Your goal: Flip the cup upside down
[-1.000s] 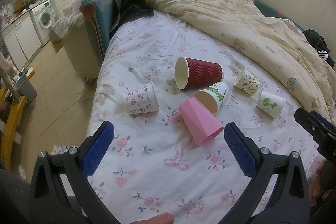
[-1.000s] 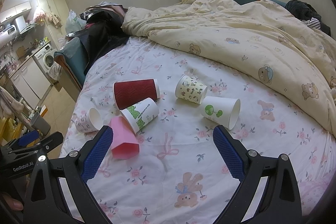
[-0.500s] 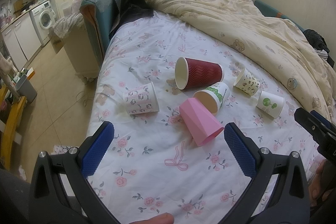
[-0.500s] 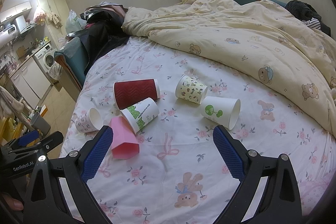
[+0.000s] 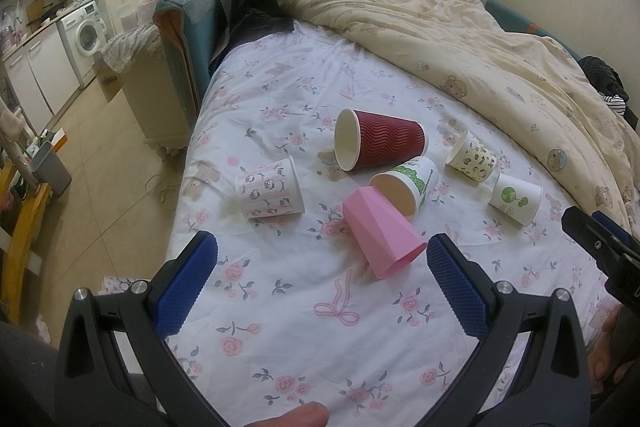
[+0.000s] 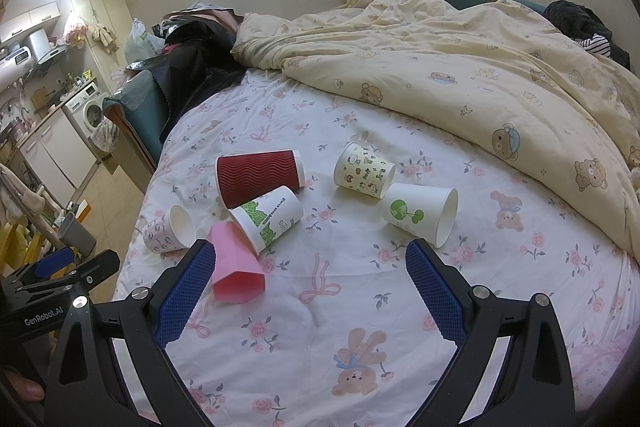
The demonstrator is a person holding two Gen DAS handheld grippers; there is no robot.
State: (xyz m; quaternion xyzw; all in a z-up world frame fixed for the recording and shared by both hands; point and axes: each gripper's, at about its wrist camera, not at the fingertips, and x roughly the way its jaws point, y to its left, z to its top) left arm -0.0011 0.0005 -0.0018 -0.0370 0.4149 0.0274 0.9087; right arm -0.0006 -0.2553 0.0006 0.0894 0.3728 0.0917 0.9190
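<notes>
Several cups lie on their sides on the floral bed sheet (image 5: 288, 307): a pink faceted cup (image 5: 380, 237) (image 6: 236, 263), a dark red ribbed cup (image 5: 380, 145) (image 6: 258, 179), a white cup with green print (image 5: 408, 185) (image 6: 266, 217), a pink-patterned cup (image 5: 270, 193) (image 6: 168, 229), a cartoon-print cup (image 5: 472, 157) (image 6: 364, 169) and a green-tree cup (image 5: 516, 199) (image 6: 420, 213). My left gripper (image 5: 320, 283) is open and empty, hovering just short of the pink cup. My right gripper (image 6: 308, 287) is open and empty, above the sheet in front of the cups.
A cream bear-print duvet (image 6: 460, 83) is bunched along the far and right side of the bed. The bed's left edge (image 5: 188, 187) drops to a tiled floor. A teal cushion (image 5: 188, 27) and dark clothes lie at the head.
</notes>
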